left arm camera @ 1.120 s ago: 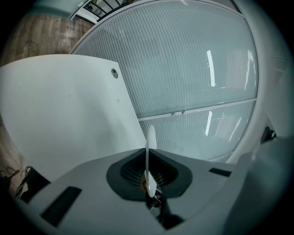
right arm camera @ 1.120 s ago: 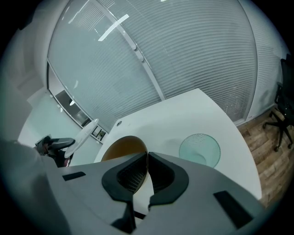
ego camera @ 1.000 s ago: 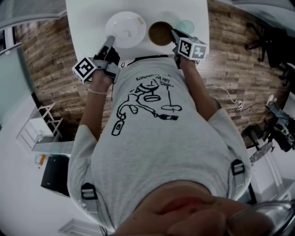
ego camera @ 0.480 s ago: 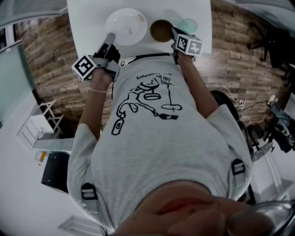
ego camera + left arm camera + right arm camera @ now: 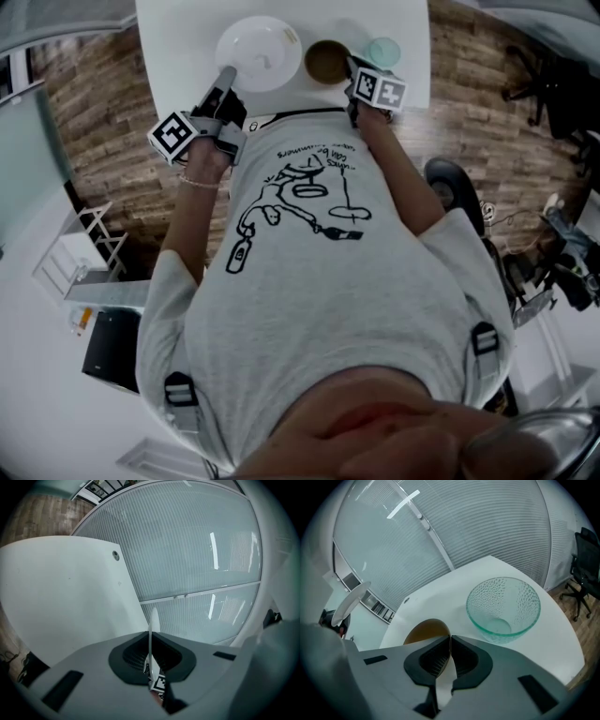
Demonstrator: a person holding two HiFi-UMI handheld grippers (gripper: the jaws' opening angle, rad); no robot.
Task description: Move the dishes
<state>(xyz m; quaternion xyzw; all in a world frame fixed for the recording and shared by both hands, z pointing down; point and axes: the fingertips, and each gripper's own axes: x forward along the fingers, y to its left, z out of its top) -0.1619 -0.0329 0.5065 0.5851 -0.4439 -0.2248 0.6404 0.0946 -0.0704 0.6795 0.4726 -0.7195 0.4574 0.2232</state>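
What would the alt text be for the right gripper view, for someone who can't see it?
The right gripper is shut on the rim of a brown bowl. A clear glass bowl stands on the white table just beyond, to the right.

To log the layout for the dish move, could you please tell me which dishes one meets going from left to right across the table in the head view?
white plate → brown bowl → clear glass bowl
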